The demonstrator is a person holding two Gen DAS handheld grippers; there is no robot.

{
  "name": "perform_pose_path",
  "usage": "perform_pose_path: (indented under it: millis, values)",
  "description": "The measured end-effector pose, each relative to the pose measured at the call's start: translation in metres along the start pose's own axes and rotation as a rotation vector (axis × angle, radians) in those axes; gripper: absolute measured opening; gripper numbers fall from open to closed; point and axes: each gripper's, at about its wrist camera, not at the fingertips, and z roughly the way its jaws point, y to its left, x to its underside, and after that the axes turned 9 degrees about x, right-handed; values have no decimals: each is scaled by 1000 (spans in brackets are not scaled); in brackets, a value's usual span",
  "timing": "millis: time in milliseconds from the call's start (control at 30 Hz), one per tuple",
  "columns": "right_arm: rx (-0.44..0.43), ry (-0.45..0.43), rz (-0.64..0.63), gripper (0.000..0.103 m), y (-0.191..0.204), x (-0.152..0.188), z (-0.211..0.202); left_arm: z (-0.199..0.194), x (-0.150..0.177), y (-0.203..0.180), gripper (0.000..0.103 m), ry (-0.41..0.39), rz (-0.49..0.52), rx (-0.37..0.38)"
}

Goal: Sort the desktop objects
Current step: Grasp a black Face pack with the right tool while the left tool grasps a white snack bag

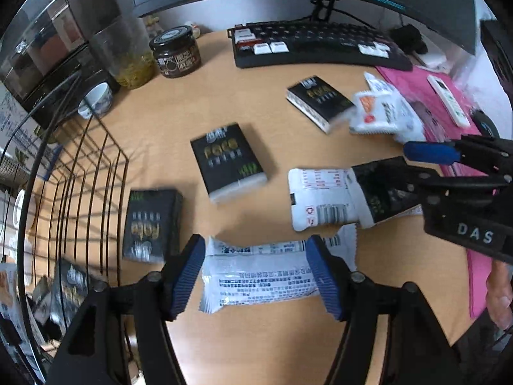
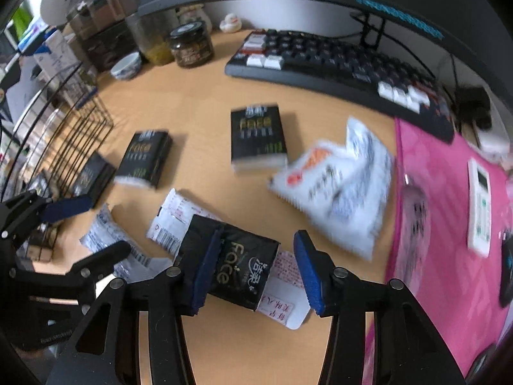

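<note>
My left gripper (image 1: 256, 276) is open, its blue pads either side of a white snack packet (image 1: 263, 276) that lies on the wooden desk (image 1: 224, 96). My right gripper (image 2: 256, 266) is open around a black tissue pack (image 2: 237, 266) that lies on a white packet (image 2: 173, 221). Other black tissue packs lie on the desk (image 1: 229, 160) (image 1: 315, 101) (image 1: 152, 224). A pile of white snack bags (image 2: 340, 186) sits at the right. The right gripper also shows in the left wrist view (image 1: 426, 160).
A black wire basket (image 1: 80, 192) at the left holds more packs. A keyboard (image 1: 317, 45), a dark jar (image 1: 176, 53), a glass jar (image 1: 131, 61) and a small bowl (image 1: 96, 99) stand at the back. A pink mat (image 2: 449, 208) with a white remote (image 2: 479, 205) lies at the right.
</note>
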Motion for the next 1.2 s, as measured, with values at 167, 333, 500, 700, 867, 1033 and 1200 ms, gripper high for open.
perform_pose_path:
  millis: [167, 333, 500, 700, 867, 1033, 1200]
  values:
    - [-11, 18, 25, 48, -7, 40, -19, -11, 24, -16, 71, 11, 36, 2]
    - [-15, 16, 6, 48, -8, 62, -40, -25, 48, -26, 71, 32, 61, 7]
    - [85, -63, -5, 49, -18, 46, -54, -31, 56, -16, 71, 30, 20, -19]
    - [135, -30, -18, 50, -29, 20, -16, -16, 63, 9, 71, 79, -58, -87]
    - [118, 2, -52, 50, -22, 28, 1, -6, 57, 14, 71, 89, -61, -105]
    - [89, 25, -54, 50, -19, 58, -3, 5, 39, 1, 72, 76, 14, -138]
    - [49, 29, -36, 51, -11, 86, -17, 13, 20, -20, 72, 76, 83, -108]
